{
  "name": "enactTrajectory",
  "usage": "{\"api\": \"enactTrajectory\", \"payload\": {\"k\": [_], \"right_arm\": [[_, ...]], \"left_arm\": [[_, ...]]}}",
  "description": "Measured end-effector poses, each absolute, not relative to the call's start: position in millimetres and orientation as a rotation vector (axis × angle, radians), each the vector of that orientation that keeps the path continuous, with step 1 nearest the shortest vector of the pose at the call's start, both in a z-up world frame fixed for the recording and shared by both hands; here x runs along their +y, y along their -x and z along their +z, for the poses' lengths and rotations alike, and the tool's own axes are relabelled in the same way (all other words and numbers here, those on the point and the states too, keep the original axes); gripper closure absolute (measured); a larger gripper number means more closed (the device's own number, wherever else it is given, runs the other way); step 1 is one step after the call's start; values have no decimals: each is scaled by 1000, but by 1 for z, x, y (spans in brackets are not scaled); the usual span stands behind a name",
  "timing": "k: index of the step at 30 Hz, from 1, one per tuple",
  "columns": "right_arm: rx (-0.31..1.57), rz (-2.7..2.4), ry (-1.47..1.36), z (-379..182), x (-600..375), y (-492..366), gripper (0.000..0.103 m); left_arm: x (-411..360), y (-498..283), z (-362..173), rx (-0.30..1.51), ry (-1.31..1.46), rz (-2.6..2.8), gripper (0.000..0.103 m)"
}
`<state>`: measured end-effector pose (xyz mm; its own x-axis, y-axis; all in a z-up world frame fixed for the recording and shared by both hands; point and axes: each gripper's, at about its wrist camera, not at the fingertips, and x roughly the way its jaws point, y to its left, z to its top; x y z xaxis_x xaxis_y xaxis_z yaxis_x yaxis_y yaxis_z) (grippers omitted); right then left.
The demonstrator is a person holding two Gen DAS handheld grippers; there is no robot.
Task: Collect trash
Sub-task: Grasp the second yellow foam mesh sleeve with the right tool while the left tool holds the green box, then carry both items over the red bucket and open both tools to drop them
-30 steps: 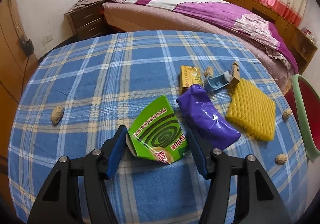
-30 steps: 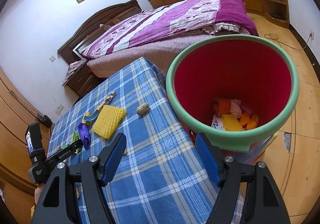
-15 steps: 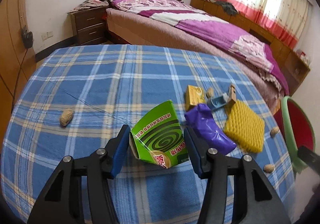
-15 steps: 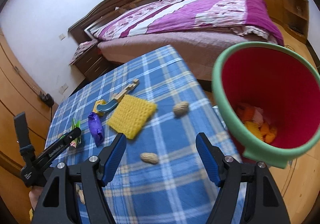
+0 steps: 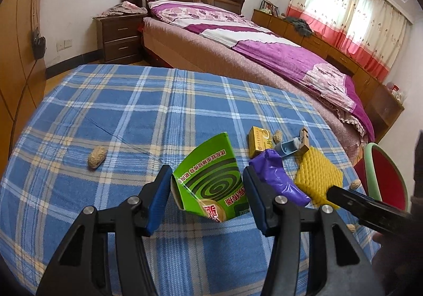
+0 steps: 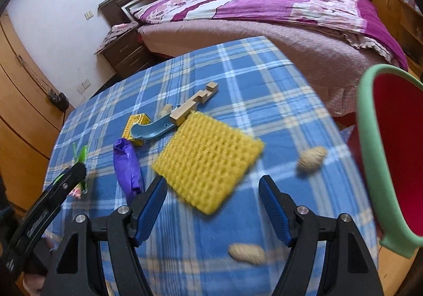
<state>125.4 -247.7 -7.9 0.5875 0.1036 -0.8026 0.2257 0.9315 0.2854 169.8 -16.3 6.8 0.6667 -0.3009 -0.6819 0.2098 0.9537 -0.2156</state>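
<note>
My left gripper (image 5: 206, 173) is shut on a green mosquito-coil box (image 5: 211, 161), whose far end tilts up off the blue plaid tablecloth (image 5: 132, 110). Just right of it lie a purple bag (image 5: 277, 179), a yellow foam net (image 5: 317, 177) and a small yellow box (image 5: 259, 140). My right gripper (image 6: 212, 181) is open, hanging over the near edge of the foam net (image 6: 208, 153) with nothing between its fingers. The purple bag (image 6: 127, 163) lies to its left. A red bin with a green rim (image 6: 370, 137) stands off the table's right side.
Peanuts lie scattered on the cloth: one at the left (image 5: 96, 161), one by the bin (image 6: 310, 159), one near my right fingers (image 6: 247, 253). A blue scoop (image 6: 150, 132) and a wooden piece (image 6: 195, 105) sit behind the foam net. A bed (image 5: 264, 58) stands beyond the table.
My right gripper swung left from over the bin to over the foam net on the table. My left jaws narrowed onto the green box, which tilted up.
</note>
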Motion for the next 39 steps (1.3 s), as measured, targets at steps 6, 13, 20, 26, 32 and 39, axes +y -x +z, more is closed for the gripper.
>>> {"api": "enactTrajectory", "payload": {"k": [6,13,20,26,32,39], "right_arm": [[936,-103,-283,-11,-234,-140,41],[913,-64,-261,-8,-226,-135,77],[869,-23,-319,4,-229,-115,90],[811,-11,-381,21,-239,-86,90],[758,-48,-423,37,-260,-51,90],[720,-80,-465,47,-281,-23,90]], "left_arm": [[-14,-170,6,791,134,-292,47],[-19,-166,7,787,118,-312,47],[-22,-165,7,783,111,-315,47],[-26,-161,9,775,108,-318,47],[-34,-149,19,762,102,-335,47],[-45,-127,37,745,81,-369,47]]}}
